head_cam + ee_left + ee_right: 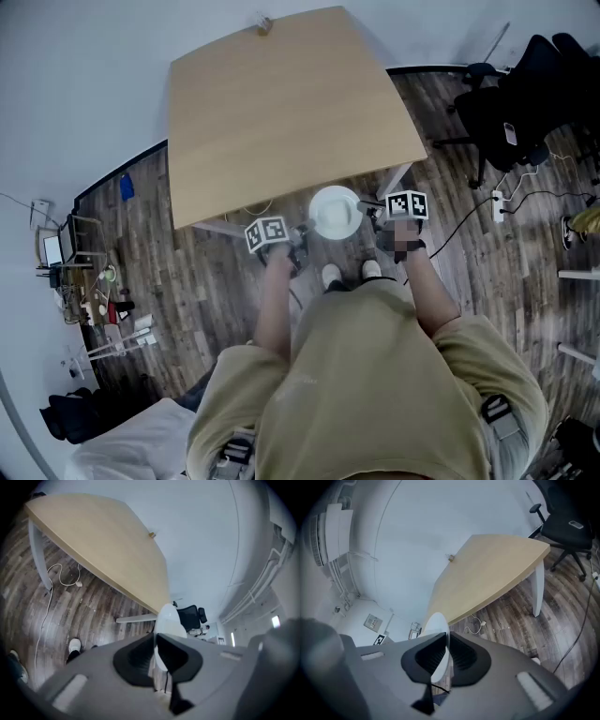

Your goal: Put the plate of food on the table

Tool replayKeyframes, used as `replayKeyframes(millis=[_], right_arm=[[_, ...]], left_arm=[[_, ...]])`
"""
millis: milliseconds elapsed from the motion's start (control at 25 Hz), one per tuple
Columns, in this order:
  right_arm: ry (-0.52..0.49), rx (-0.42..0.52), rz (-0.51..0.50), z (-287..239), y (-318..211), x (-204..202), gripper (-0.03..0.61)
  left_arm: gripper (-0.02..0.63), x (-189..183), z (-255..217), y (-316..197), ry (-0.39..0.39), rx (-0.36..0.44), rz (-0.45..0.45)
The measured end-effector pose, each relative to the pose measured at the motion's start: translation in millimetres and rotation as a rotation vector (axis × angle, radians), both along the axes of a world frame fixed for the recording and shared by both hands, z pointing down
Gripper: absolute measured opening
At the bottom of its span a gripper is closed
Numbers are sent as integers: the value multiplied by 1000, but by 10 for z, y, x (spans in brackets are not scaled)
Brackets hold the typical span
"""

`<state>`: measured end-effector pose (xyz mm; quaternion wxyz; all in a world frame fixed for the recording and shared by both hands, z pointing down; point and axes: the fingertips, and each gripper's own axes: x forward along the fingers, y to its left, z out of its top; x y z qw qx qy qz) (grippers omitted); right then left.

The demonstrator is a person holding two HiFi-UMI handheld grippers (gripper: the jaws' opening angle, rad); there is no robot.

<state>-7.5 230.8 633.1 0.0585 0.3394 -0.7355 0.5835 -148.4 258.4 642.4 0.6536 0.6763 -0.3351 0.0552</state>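
Nearest the head camera, the beige shirt and shorts of the person [375, 375] are seen from above, with both forearms extended forward. A pair of white shoes [331, 275] is visible on the dark wood-plank floor [216, 291] just ahead of the body. The left gripper [302, 234] is held at the left rim of a white plate [335, 213], and the right gripper [368, 208] is held at the opposite rim; both are tilted somewhat downward. In the left gripper view the jaws are clamped on the thin edge of the plate, which is seen edge-on between the pads. In the right gripper view the same condition is shown: the jaws are clenched on the plate rim. The plate is thus carried in the air between the two grippers, over the floor and just short of the near edge of the table [291, 112]; it is not set down on the tabletop. Whether food lies on the plate cannot be told. The light wooden tabletop is supported on white legs. A small object [264, 25] is located at the far edge, close to the pale wall [84, 75]. A white cable [51, 581] is laid on the floor under the table. A black office chair [506, 117] is positioned well apart to the right.
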Motion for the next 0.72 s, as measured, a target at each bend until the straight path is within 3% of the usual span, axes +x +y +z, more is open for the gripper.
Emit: replayKeyframes(millis=[720], right_arm=[[-65,-6,-39,-6,-128,634,28]], left_arm=[[21,625,-69,-79,0,29,-78]])
